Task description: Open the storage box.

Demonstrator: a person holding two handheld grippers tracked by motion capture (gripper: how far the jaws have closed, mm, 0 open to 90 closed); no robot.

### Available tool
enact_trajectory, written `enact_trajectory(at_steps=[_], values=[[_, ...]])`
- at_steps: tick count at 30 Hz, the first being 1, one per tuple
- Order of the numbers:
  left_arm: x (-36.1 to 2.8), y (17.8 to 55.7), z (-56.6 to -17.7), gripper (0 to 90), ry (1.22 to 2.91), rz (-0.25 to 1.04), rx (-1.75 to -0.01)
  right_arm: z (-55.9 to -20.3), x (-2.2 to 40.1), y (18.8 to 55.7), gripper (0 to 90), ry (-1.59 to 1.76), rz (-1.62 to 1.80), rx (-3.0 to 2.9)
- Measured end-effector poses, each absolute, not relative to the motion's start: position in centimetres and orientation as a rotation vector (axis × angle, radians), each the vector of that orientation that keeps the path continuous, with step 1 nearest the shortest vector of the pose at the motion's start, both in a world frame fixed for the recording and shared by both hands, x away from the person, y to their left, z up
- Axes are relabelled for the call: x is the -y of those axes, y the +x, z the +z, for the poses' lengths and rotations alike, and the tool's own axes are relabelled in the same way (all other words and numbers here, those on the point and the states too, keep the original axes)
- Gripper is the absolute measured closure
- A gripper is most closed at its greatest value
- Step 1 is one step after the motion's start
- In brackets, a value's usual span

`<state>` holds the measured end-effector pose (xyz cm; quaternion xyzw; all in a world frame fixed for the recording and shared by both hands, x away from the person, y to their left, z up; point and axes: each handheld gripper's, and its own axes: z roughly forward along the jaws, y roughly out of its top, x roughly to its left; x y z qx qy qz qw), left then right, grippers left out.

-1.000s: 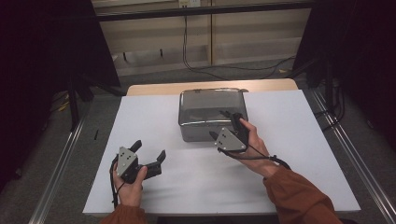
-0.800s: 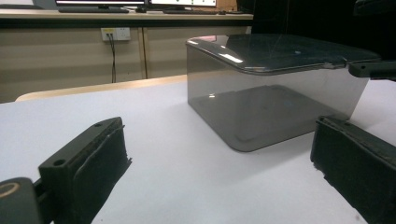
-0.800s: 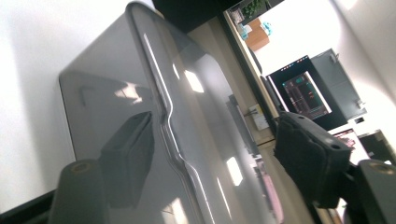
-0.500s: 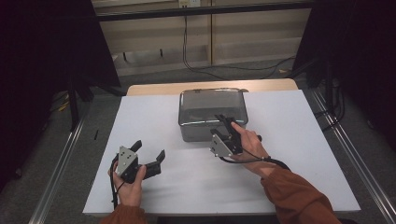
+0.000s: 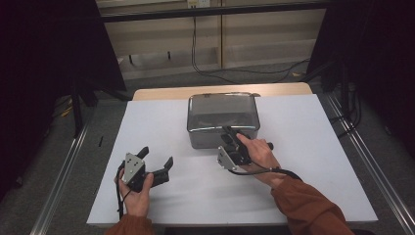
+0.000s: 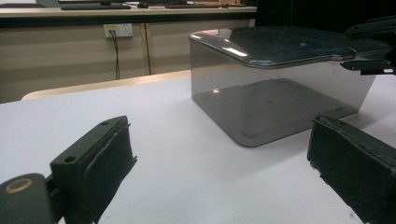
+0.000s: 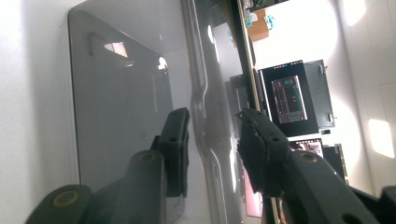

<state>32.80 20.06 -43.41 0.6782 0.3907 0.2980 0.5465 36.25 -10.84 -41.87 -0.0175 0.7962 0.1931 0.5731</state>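
**Right gripper closing in on the lip of the grey box**

Biggest thing first: the white table top (image 5: 313,147) takes up most of the high view, with a strip of bare wood at its far edge. Loads of free room on the left half and along the near edge; the right side past the hand is open too.

The smoky grey box (image 5: 222,117) sits at the far middle of the table, square to it, with a flat rim that sticks out all round the top. In the left gripper view you can look straight through its walls to the floor of it.

What's different from a second ago: the right gripper (image 5: 229,139) has nudged in a little toward the box's near edge, and its jaws have just been closing. Now they straddle the rim at the near side, one jaw under the lip against the wall side, one over the top. In the right gripper view there is a sliver of gap between pads and rim, so I'd call it not clamped yet, just bracketing the edge.

The left gripper (image 5: 159,169) hasn't budged: it's parked on the table at the near left, well apart from the box, jaws spread wide with nothing between them.
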Motion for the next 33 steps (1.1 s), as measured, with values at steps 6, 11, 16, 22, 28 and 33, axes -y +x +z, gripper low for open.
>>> enact_trajectory(at_steps=[6, 11, 16, 22, 28, 33], values=[[-20.1, 32.9, -43.4, 6.5, 1.614, 0.691, -0.937, -42.1, 10.7, 36.1, 74.4, -0.062, 0.432, -1.871], [-19.9, 33.0, -43.4, 6.5, 1.615, 0.674, -0.929, -42.1, 10.6, 36.1, 75.7, -0.082, 0.423, -1.864], [-19.7, 33.2, -43.0, 6.4, 1.601, 0.684, -0.886, -42.1, 10.6, 36.1, 76.5, -0.093, 0.414, -1.862], [-19.2, 33.4, -43.3, 6.1, 1.629, 0.636, -0.868, -42.0, 10.7, 36.1, 76.9, -0.094, 0.414, -1.861], [-18.8, 33.8, -43.1, 5.2, 1.635, 0.635, -0.864, -41.8, 10.7, 36.1, 77.1, -0.089, 0.423, -1.859], [-18.5, 34.2, -42.8, 5.2, 1.646, 0.621, -0.843, -41.7, 10.8, 36.1, 77.1, -0.085, 0.431, -1.858]])
